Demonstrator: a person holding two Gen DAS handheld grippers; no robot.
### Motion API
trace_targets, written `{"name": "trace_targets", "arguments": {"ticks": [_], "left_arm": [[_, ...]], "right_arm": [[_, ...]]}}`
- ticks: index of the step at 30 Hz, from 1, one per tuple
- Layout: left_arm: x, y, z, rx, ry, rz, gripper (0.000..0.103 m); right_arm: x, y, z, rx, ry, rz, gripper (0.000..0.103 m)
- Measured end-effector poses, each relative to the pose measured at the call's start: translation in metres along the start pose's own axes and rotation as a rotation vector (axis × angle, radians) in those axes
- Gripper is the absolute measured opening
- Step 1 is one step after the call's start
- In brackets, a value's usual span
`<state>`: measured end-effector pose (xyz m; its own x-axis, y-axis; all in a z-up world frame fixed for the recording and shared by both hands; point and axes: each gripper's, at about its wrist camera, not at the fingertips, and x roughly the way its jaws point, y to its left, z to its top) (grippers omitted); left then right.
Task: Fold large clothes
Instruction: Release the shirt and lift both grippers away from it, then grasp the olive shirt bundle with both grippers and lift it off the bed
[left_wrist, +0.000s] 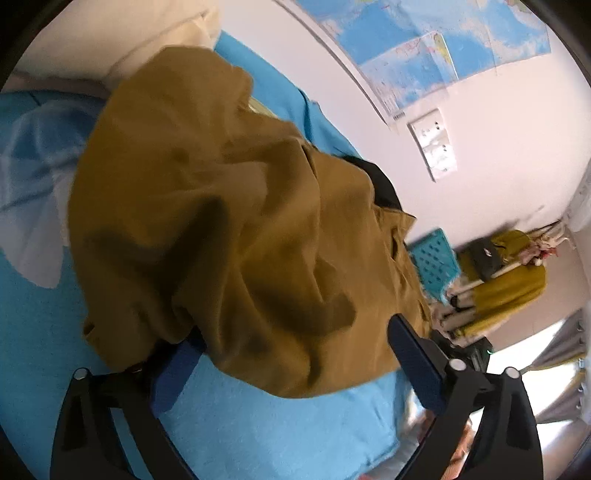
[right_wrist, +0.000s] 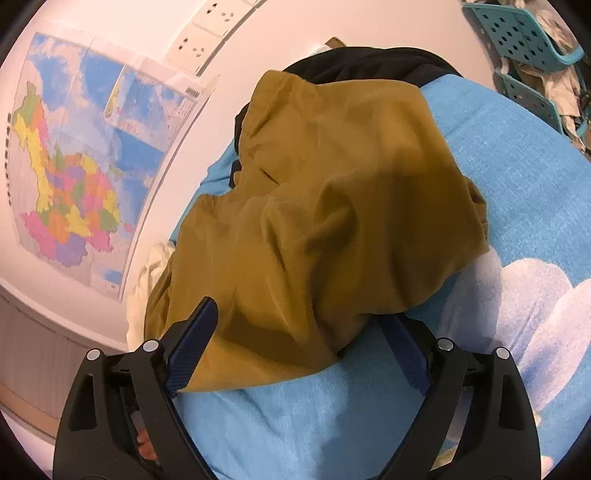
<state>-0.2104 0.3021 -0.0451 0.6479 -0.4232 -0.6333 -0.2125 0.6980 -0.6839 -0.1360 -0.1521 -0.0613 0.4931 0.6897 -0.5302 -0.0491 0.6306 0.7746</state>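
Observation:
A large mustard-brown garment (left_wrist: 229, 221) lies crumpled on the blue bed cover (left_wrist: 258, 424). It also shows in the right wrist view (right_wrist: 325, 214). My left gripper (left_wrist: 295, 339) is open, with its fingers wide apart on either side of the garment's near edge; the left finger's tip is under the cloth. My right gripper (right_wrist: 303, 325) is open too, with its fingers straddling the garment's near edge. A black garment (right_wrist: 369, 62) lies partly under the brown one at its far end.
A map (right_wrist: 74, 166) hangs on the white wall beside the bed, with wall sockets (right_wrist: 207, 33) near it. A teal perforated chair (right_wrist: 524, 33) and a rack with clothes (left_wrist: 506, 266) stand beyond the bed. A cream pillow (left_wrist: 122, 37) lies at the bed's head.

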Motion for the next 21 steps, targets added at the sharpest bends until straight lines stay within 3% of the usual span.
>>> {"name": "trace_targets", "arguments": {"ticks": [3,7,10,14,21], "left_arm": [[-0.002,-0.016,-0.007,0.113,-0.035,0.051,0.087],[-0.009,-0.010,-0.004,0.078,-0.029,0.011,0.080],[-0.015,-0.007,-0.002,0.080,-0.026,-0.015,0.078],[-0.014,-0.008,-0.001,0.085,-0.014,-0.012,0.078],[-0.017,-0.011,0.006,0.104,-0.005,-0.029,0.078]], "right_arm": [[0.000,0.001,0.000,0.010,-0.019,0.000,0.088],[-0.005,0.005,0.004,0.031,-0.049,0.035,0.084],[-0.019,0.011,0.007,0.015,-0.087,0.108,0.084],[-0.013,0.007,0.001,0.003,-0.015,0.028,0.084],[0.003,0.004,-0.014,0.033,0.083,0.027,0.083]]}}
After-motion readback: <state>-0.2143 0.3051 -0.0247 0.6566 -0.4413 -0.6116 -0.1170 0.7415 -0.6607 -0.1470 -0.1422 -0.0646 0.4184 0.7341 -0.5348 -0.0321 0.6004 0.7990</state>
